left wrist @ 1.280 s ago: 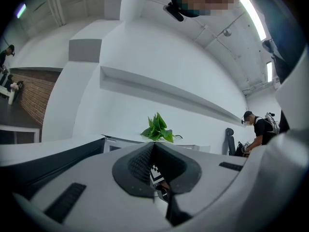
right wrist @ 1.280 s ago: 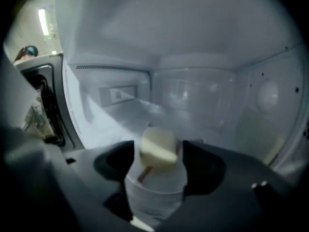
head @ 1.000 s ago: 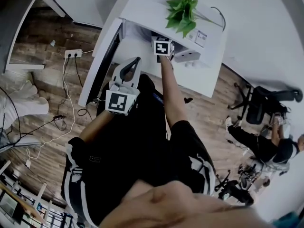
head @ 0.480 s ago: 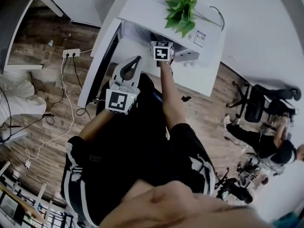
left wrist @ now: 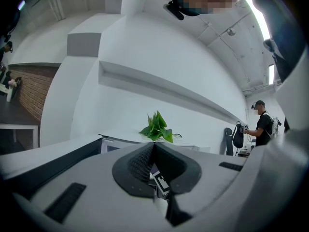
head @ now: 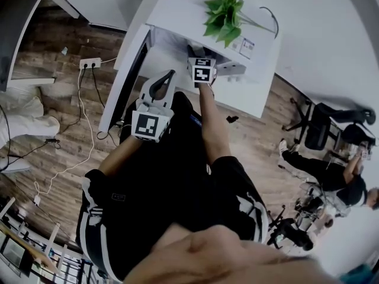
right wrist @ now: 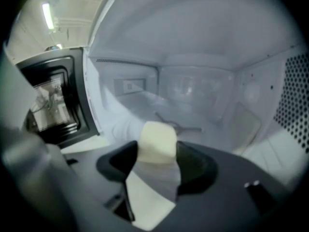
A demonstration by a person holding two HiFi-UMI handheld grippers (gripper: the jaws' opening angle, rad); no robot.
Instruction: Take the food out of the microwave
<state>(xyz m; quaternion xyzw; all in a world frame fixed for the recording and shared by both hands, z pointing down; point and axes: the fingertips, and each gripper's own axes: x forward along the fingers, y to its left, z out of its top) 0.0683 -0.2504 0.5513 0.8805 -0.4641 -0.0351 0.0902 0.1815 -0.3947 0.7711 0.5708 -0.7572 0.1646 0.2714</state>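
**Head view.** The microwave (head: 177, 7) stands at top centre. Its door (head: 126, 70) is swung open to the left, and a green plant (head: 225, 13) sits on its top. Compared with a second ago, we see the right gripper (head: 202, 70) a little lower in the picture, drawn slightly back from the opening. Its tips are out of sight inside. The left gripper (head: 169, 76) has kept its place left of centre, just below the door. A person in white (head: 355, 235) has come in at the lower right.

**Left gripper view.** Here we see what the head view cannot. This gripper's jaws meet at their tips, with nothing between them. Through the slot below them shows the right gripper's marker cube (left wrist: 161, 181). The plant stands above it at centre.

**Right gripper view.** Only this view lets us look into the white cavity. The food (right wrist: 157, 141), a pale yellow block, sits at lower centre between the jaws, which have just been closing a little. They stand wide, and the pads meet the block's two sides. The block is inside the microwave, with the dark door at the left edge of the frame.
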